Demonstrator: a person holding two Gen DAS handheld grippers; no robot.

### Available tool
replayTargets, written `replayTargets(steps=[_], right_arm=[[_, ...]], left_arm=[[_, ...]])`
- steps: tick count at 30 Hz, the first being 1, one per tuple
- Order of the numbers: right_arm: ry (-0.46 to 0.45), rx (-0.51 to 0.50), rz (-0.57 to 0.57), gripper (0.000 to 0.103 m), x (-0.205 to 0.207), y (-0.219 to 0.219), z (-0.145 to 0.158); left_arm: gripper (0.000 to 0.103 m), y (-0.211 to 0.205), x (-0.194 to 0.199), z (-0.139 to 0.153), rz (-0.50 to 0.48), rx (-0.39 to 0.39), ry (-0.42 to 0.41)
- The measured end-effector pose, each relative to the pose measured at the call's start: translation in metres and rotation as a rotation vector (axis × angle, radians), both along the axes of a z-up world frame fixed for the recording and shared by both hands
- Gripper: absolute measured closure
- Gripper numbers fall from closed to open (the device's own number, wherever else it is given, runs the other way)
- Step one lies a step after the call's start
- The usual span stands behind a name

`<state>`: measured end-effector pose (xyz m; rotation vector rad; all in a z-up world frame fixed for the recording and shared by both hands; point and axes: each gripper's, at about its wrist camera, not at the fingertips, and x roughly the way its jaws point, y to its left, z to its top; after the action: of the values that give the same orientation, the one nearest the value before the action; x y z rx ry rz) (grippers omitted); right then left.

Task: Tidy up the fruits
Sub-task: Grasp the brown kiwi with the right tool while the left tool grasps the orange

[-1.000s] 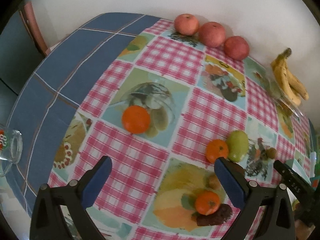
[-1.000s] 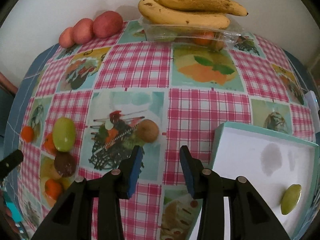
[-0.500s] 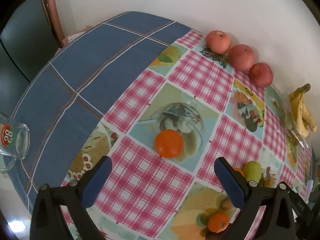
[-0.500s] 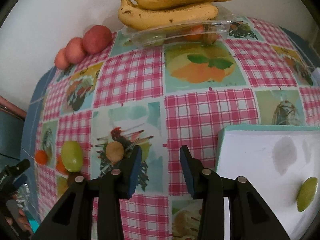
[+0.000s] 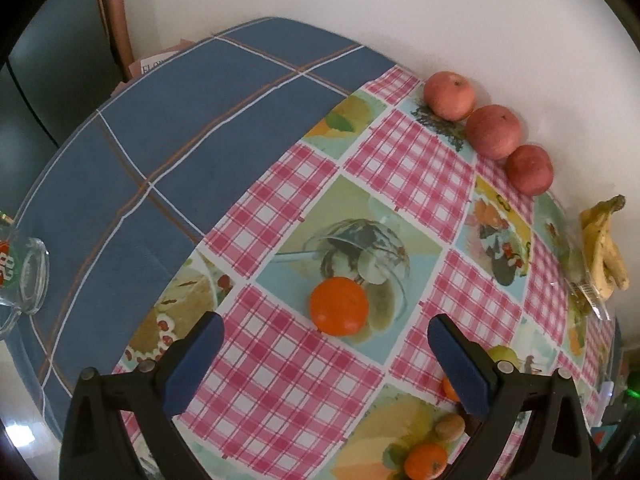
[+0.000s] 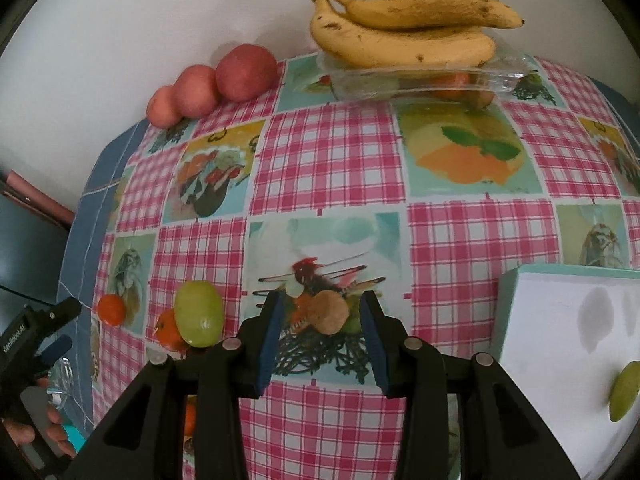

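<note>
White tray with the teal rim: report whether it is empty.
Not empty: one green fruit lies on the white tray; its right part is out of frame.

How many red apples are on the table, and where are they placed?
3. The red apples stand in one row at the far edge of the table, against the wall: the first, the middle one and the last, nearest the bananas. No others show.

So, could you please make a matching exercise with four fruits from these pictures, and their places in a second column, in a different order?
Fruits:
1. bananas
2. three red apples
3. brown kiwi
4. lone orange

Places:
A. in a row against the wall
B. between the open left gripper's fingers
C. on a clear plastic box
D. between the open right gripper's fingers

Pairs: 1-C, 2-A, 3-D, 4-B
</note>
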<state>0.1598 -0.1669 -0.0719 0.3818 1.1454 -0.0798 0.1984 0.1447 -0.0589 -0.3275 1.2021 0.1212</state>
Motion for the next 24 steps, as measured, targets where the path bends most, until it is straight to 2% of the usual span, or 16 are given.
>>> replayTargets(steps=[12,14,18,24], right_arm=[[0.082,-0.138,0.040,0.062,0.009,0.016,-0.023],[0.083,-0.157,0.050,0.062,0.011,0.020,-0.024],[0.086,-0.206,0.072,0.062,0.014,0.027,-0.026],[0.083,-0.250,0.089,0.061,0.013,0.031,-0.027]], left_arm=[[0.003,-0.007,0.025,-0.035,-0.044,0.059,0.072],[0.012,-0.007,0.026,-0.041,-0.044,0.054,0.086],[0.014,-0.012,0.027,-0.046,-0.059,0.088,0.093],[0.027,-0.021,0.026,-0.046,-0.071,0.124,0.084]])
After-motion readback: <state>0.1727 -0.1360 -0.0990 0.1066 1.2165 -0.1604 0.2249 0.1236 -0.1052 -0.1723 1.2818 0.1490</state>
